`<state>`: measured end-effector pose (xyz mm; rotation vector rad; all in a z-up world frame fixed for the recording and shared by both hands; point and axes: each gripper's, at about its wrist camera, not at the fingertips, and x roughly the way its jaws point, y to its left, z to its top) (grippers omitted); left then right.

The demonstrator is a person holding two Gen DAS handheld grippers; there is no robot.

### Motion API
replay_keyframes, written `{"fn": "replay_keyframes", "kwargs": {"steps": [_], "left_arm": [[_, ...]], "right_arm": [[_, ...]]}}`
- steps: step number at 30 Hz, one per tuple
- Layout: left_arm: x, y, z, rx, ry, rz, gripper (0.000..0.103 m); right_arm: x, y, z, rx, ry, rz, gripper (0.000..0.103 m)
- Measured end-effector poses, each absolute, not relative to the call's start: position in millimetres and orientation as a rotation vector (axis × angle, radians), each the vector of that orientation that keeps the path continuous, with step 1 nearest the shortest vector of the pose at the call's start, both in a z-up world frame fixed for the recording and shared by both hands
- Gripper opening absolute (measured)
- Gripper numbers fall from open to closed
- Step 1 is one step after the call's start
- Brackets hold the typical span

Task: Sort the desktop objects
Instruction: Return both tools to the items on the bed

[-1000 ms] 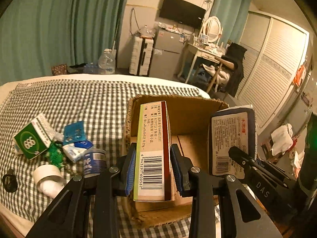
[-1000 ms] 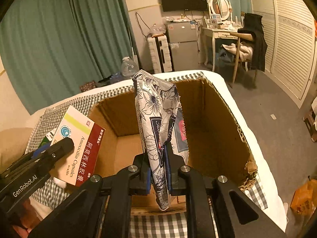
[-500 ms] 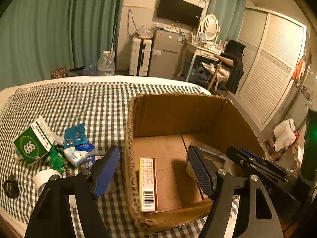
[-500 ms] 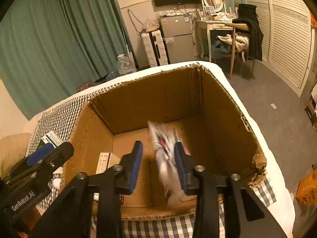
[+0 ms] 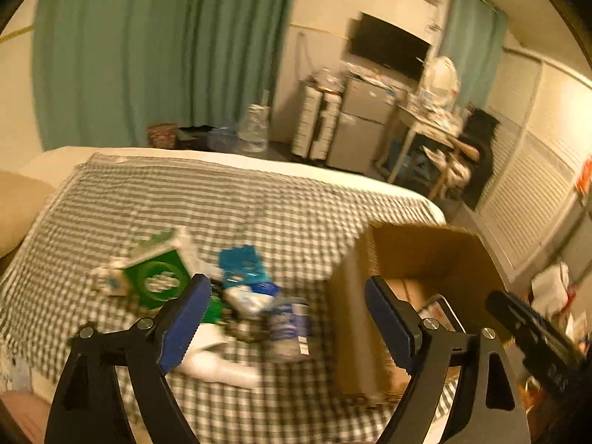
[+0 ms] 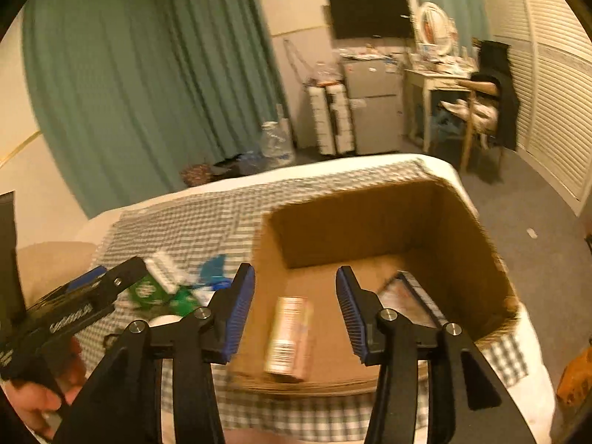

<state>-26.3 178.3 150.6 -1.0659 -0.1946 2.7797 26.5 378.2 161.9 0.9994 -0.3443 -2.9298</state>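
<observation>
**Two items in the box, jaws empty**

A tan carton (image 6: 290, 338) with a barcode is seen lying flat on the floor of the cardboard box (image 6: 477, 255), a patterned packet (image 6: 407, 298) beside it. The remaining clutter, led by a green box (image 5: 157, 281), is heaped on the checked cloth (image 5: 207, 203). Both the left gripper (image 5: 286, 318) and right gripper (image 6: 296, 310) are opening, with nothing held between the jaws.

You can't read any words here; both pictures are too blurry. The green box (image 5: 157, 281) has a white round mark with smeared shapes inside. The small box (image 6: 290, 338) in the cardboard box (image 6: 470, 222) shows a barcode, its numbers too fuzzy.
</observation>
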Motion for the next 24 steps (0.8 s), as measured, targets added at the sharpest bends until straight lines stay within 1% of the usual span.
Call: {"fn": "replay_keyframes", "kwargs": {"steps": [3, 6, 9, 12, 13, 15, 17, 19, 21, 24], "left_arm": [[-27, 147, 162, -1.059, -0.206, 2.857, 0.095], [-23, 111, 168, -1.052, -0.243, 2.920, 0.095], [-19, 84, 172, -1.026, -0.238, 2.964, 0.096], [-16, 60, 174, -1.023, -0.172, 2.974, 0.096], [-16, 55, 173, -1.025, -0.150, 2.988, 0.096], [-11, 36, 166, -1.001, -0.113, 3.035, 0.096], [-13, 21, 154, -1.027, -0.123, 3.026, 0.096], [-19, 3, 135, -1.099, -0.162, 2.989, 0.096], [-18, -17, 113, -1.124, -0.217, 2.984, 0.096], [-17, -32, 88, -1.105, -0.240, 2.984, 0.096]], "right_arm": [[19, 343, 169, 0.976, -0.301, -2.887, 0.045], [12, 310, 173, 0.960, -0.263, -2.847, 0.045], [7, 283, 173, 0.940, -0.266, -2.810, 0.045], [3, 261, 168, 0.937, -0.300, -2.777, 0.052], [2, 257, 164, 0.937, -0.312, -2.766, 0.052], [1, 245, 156, 0.937, -0.323, -2.753, 0.053], [-1, 232, 143, 0.939, -0.301, -2.743, 0.054], [2, 222, 130, 0.947, -0.266, -2.748, 0.062], [-3, 218, 113, 0.972, -0.254, -2.736, 0.062], [-11, 212, 88, 1.028, -0.282, -2.711, 0.062]]}}
